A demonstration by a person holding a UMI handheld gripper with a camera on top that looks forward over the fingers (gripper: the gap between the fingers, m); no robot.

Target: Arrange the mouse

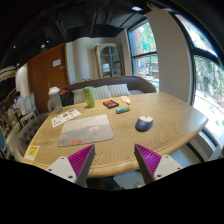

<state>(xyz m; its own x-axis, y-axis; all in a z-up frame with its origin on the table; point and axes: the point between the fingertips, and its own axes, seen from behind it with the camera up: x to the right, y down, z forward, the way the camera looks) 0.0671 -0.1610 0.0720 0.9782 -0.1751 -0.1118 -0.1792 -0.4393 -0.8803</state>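
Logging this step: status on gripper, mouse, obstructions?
Gripper open, holding nothing. Mouse on table, ahead and right of the fingers, beside mouse pad. Path to it looks unobstructed.

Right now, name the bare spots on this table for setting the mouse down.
Bare wood lies between the open gripper and the mouse, and beside the mouse pad. The table's far end is crowded: green can, papers.
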